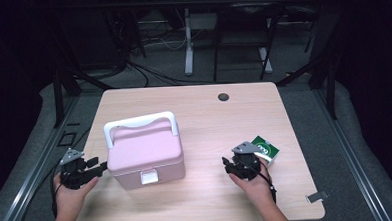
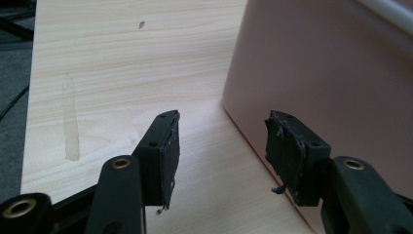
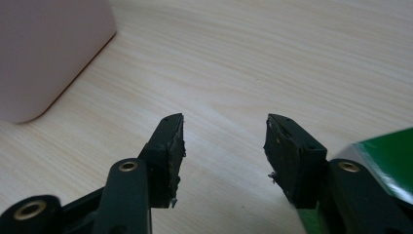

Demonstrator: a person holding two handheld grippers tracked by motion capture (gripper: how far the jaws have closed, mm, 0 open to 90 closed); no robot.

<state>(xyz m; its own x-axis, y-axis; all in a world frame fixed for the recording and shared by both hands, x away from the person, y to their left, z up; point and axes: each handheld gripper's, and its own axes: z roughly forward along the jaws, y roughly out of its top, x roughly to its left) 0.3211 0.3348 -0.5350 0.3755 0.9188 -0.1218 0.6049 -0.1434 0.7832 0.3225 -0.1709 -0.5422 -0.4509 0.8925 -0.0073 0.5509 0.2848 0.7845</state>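
High view, table (image 1: 204, 105): light wood, a dark round hole near its far edge.
Pink box (image 1: 145, 154): left of centre, lid down, white handle up.
Green carton (image 1: 266, 150): just beside the right gripper (image 1: 230, 165).
Left gripper (image 1: 100, 169): jaws apart, empty, beside the box wall.
Right gripper: jaws apart, gripping nothing.

Place: a recording lab or studio
Signs: dark surroundings; a bare wooden table (image 1: 204, 105) on grey floor; black metal frame (image 1: 58, 91); loose cables (image 1: 152, 75); desk legs (image 1: 188, 41) behind
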